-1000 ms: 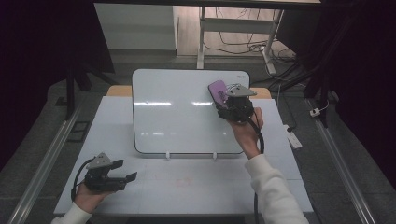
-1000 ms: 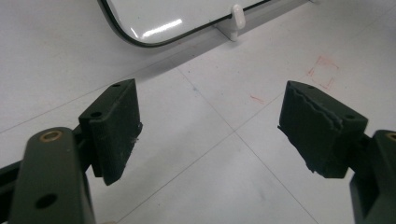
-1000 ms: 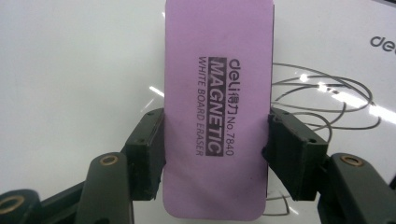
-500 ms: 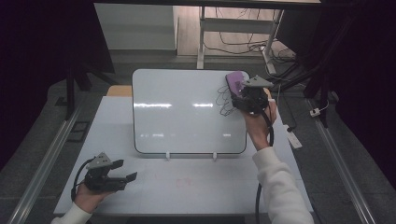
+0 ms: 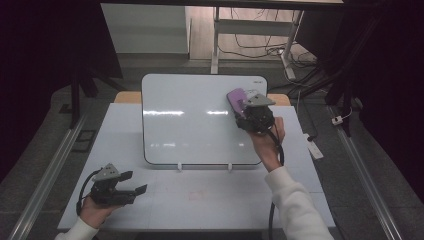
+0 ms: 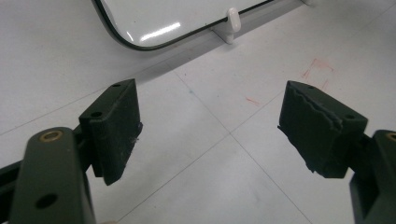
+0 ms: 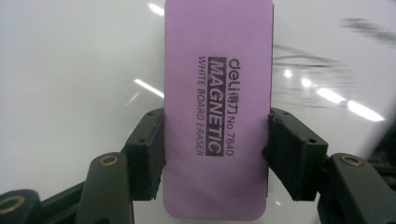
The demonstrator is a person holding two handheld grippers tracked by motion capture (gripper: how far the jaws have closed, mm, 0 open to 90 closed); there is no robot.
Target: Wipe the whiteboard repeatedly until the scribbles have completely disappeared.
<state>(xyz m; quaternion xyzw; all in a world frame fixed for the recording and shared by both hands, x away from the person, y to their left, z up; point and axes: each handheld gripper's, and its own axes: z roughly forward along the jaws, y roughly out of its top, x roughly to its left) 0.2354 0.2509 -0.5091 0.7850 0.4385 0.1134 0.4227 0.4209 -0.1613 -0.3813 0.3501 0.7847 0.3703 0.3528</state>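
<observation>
Eraser, one; whiteboard, one

A dim room: grey floor, a white table, tangled cables beyond.

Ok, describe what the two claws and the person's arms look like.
Both the left claw and the right claw are black, with blocky padded jaws, brass-coloured pivot pins, a grey three-cornered top plate and a trailing black cable. The person wears white sleeves.
</observation>
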